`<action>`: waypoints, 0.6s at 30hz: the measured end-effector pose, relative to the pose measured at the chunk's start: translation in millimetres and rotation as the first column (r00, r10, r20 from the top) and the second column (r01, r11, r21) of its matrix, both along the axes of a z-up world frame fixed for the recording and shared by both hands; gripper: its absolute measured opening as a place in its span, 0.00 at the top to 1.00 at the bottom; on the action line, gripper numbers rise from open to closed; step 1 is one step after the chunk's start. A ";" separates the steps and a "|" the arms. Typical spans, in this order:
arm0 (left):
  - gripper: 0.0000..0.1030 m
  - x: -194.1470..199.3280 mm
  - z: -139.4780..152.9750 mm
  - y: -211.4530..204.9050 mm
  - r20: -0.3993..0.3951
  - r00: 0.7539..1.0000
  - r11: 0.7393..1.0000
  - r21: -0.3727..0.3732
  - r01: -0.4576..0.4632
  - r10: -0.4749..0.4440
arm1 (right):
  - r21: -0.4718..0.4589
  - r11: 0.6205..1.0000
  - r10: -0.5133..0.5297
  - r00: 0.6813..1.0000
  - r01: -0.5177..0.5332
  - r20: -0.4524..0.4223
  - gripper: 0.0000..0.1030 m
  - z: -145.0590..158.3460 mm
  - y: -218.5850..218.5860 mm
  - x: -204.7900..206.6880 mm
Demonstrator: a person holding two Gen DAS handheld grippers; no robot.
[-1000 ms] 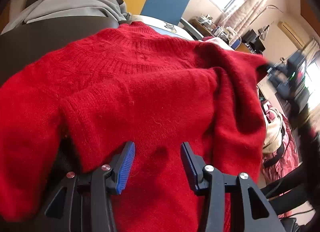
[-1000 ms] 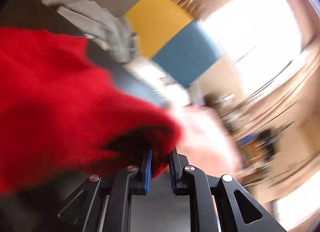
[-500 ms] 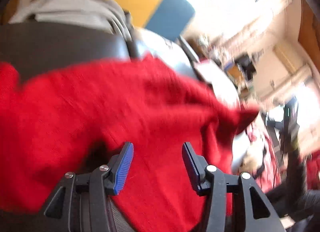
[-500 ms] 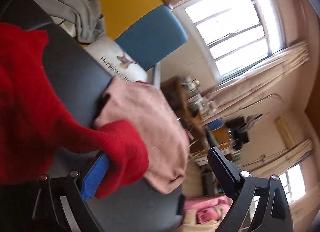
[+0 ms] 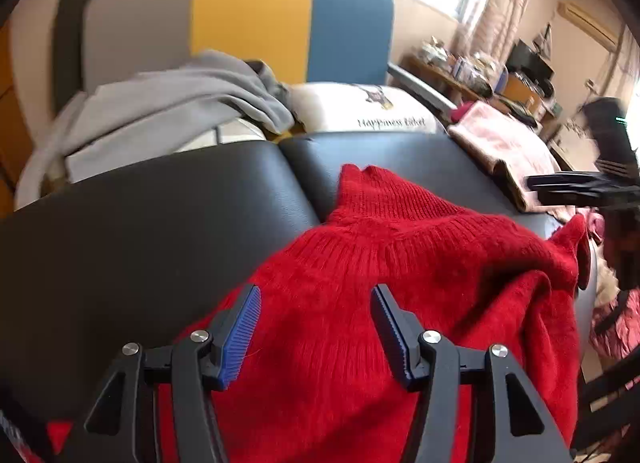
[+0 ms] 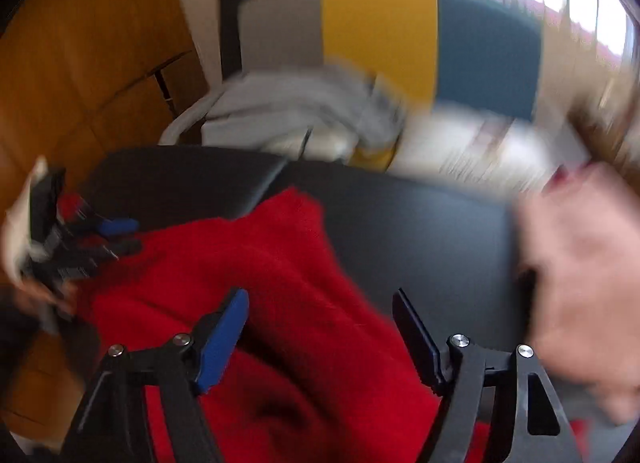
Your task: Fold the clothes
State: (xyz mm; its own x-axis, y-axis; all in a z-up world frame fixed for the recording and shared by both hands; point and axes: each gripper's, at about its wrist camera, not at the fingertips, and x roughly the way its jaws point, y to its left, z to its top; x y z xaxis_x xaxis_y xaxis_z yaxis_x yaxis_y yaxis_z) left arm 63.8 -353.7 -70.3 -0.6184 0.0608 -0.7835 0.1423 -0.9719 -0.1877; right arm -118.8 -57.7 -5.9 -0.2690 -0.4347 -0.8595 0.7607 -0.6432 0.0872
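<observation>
A red knit sweater (image 5: 400, 287) lies bunched on a black padded surface (image 5: 152, 215), its ribbed collar pointing away from me. My left gripper (image 5: 316, 327) hovers open just above the sweater's near part, nothing between its blue pads. The right wrist view is blurred: the same red sweater (image 6: 280, 323) spreads below my right gripper (image 6: 320, 327), which is open and empty. The left gripper (image 6: 100, 235) shows at that view's left edge, and the right gripper (image 5: 576, 187) reaches in from the right in the left wrist view.
A folded pink garment (image 5: 504, 151) sits on the black surface's right end, also the pink garment (image 6: 580, 271). Behind are a grey garment (image 5: 168, 103), a white cushion (image 5: 360, 111) and a grey-yellow-blue chair back (image 5: 256, 19). Cluttered shelves (image 5: 480, 71) stand far right.
The right gripper let go of the red sleeve and opened wide. Both grippers pulled back; the sweater now covers less of the black surface, bunched toward the near right.
</observation>
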 end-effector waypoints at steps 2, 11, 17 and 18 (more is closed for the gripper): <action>0.43 -18.8 -5.4 -0.8 0.019 0.997 0.997 0.022 0.072 -0.072 | -0.022 1.000 -0.005 0.992 0.008 0.126 0.27 -21.8 -14.1 -24.4; 0.43 -113.7 -47.8 4.5 0.128 0.971 0.976 0.099 0.193 -0.204 | -0.009 0.994 0.106 0.935 -0.110 0.338 0.34 -87.5 -48.7 -41.6; 0.62 -116.3 -59.7 21.8 0.104 0.974 0.978 0.073 0.196 -0.203 | -0.029 0.993 0.115 0.945 -0.111 0.306 0.78 -86.1 -43.8 -25.9; 0.91 -109.1 -57.6 23.9 0.081 0.978 0.981 0.058 0.186 -0.190 | -0.027 0.993 0.116 0.949 -0.113 0.294 0.79 -84.8 -44.8 -21.6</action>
